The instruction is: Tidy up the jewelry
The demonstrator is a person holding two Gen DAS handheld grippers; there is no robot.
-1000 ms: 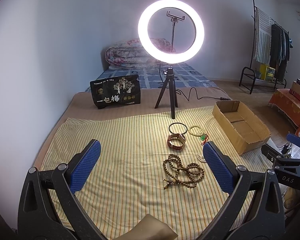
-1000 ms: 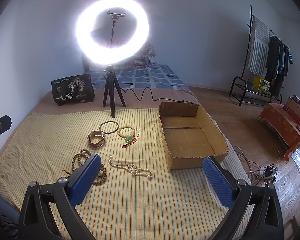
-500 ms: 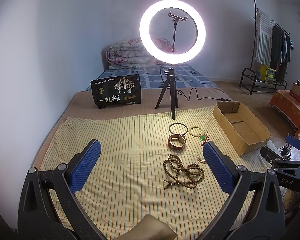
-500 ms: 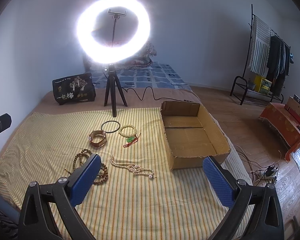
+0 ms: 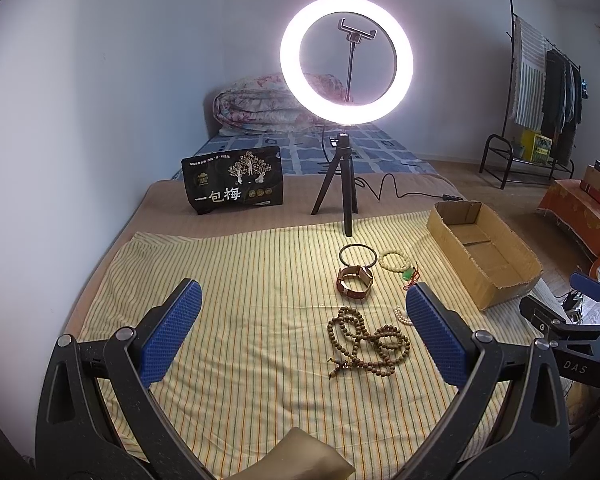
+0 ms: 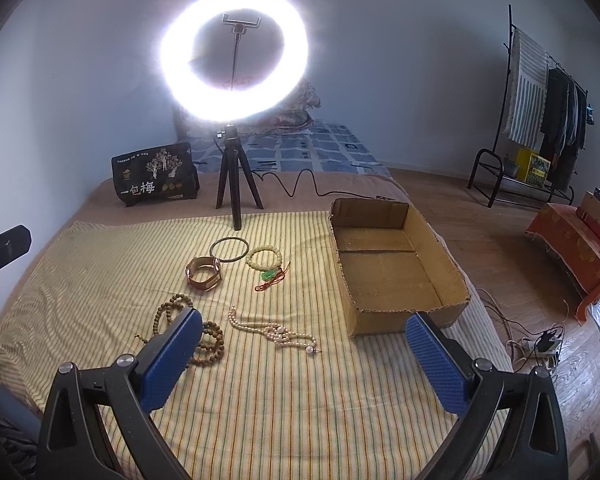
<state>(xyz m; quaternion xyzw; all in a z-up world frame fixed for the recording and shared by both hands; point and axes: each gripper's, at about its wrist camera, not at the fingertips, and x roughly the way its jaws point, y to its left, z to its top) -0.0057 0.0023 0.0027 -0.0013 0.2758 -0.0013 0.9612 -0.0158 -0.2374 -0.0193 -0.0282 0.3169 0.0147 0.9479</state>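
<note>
Left gripper (image 5: 300, 332) spread wide, holding nothing; brown bead necklace (image 5: 366, 342) lies mid-frame on the striped cloth (image 5: 240, 280), between its pads. Right gripper (image 6: 304, 354) likewise spread, unloaded; pearl strand (image 6: 274, 330) centre frame between its fingers, cardboard box (image 6: 396, 320) at centre right.

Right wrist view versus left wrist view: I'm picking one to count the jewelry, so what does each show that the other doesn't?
Only the right wrist view shows the whole pearl necklace and the power strip on the floor; the left view hides most of that necklace behind a finger.

Only the left wrist view shows the wooden bead necklace unobstructed.

Both show the black bangle, watch, pale bead bracelet, green pendant, empty cardboard box and ring light. Both claws are open and empty.
</note>
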